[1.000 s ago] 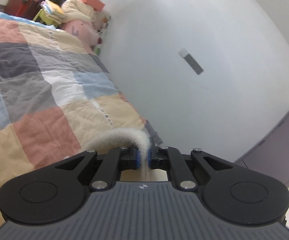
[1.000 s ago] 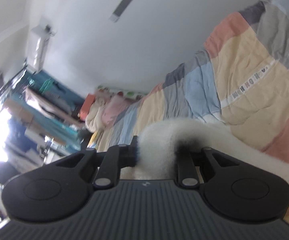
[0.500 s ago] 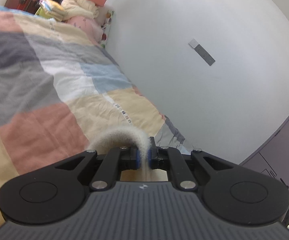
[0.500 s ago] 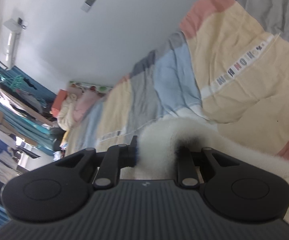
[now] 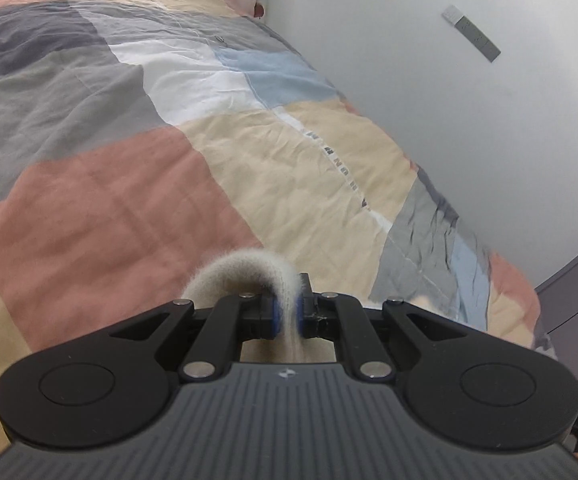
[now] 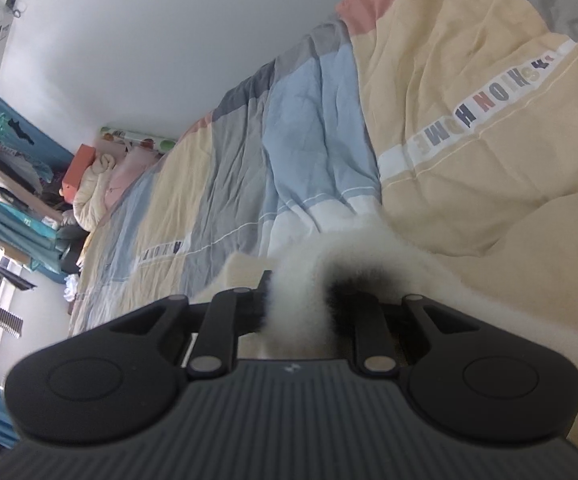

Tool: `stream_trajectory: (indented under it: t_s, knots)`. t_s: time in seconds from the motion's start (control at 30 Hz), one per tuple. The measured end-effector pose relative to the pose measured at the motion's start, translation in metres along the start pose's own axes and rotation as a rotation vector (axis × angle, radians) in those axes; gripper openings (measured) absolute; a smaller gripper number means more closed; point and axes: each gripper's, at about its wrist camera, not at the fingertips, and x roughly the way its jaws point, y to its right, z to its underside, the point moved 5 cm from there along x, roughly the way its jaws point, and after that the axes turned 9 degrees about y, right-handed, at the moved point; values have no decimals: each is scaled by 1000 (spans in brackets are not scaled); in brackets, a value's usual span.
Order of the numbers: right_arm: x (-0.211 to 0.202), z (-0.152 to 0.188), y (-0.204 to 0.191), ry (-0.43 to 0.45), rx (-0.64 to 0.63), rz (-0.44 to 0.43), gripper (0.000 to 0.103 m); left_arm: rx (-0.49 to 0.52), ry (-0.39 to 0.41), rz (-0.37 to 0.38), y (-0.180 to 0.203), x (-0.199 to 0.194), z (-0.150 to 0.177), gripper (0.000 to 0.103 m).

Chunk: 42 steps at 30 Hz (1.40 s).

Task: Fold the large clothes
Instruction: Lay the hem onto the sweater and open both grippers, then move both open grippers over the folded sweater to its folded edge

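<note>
My left gripper is clamped nearly shut on a thin fold of the fuzzy cream garment, which arches up and over the left blue pad above the patchwork duvet, near the bed edge that runs along the white wall. My right gripper holds a thicker bunch of the same garment at a narrow opening. The fleece trails off to the right, over the cream panel near the lettered strip.
</note>
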Motion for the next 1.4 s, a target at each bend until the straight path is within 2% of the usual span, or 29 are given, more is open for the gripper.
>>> stream_trajectory:
  t_s: [0.1, 0.13, 0.17, 0.2, 0.23, 0.27, 0.4, 0.5, 0.63, 0.77, 0.87, 1.03, 1.13, 1.3, 1.4]
  knots:
    - [-9, 0, 0, -16, 23, -24, 25, 9, 7, -1, 4, -14, -1, 14]
    - [-13, 0, -1, -25, 28, -32, 26, 12, 9, -5, 5, -22, -1, 26]
    - [-15, 1, -1, -36, 22, -33, 26, 20, 10, -8, 7, -29, -1, 46]
    - [-19, 2, -3, -43, 5, -30, 27, 32, 1, 8, 9, -35, 0, 54]
    - [-25, 3, -4, -49, -20, -30, 30, 39, -6, 28, 12, -43, 1, 57]
    - [-31, 4, -6, -54, -42, -31, 32, 34, 4, 29, 13, -52, 3, 57]
    - [-57, 9, -12, -78, -71, -63, 58, 107, 46, 18, 26, -92, 8, 60]
    - [-83, 15, -17, -46, -84, -38, 61, 153, 62, 39, 37, -122, 12, 61]
    - [-105, 28, -24, -63, -54, -64, 61, 195, 47, 49, 48, -151, 33, 61]
    - [-118, 42, -35, -45, -152, -50, 60, 257, 20, 52, 55, -162, 58, 61]
    - [-118, 58, -38, -76, -206, -37, 60, 301, -21, 32, 58, -154, 73, 61]
    - [-101, 71, -35, -85, -309, 37, 53, 336, -39, -5, 52, -135, 82, 61]
    - [-87, 67, -28, -81, -298, 56, 53, 316, -36, -9, 47, -127, 79, 61]
    - [-63, 55, -32, -46, -336, 72, 53, 293, -30, -28, 40, -116, 73, 61]
    - [-47, 44, -35, 16, -375, 99, 53, 284, -25, -41, 39, -112, 70, 61]
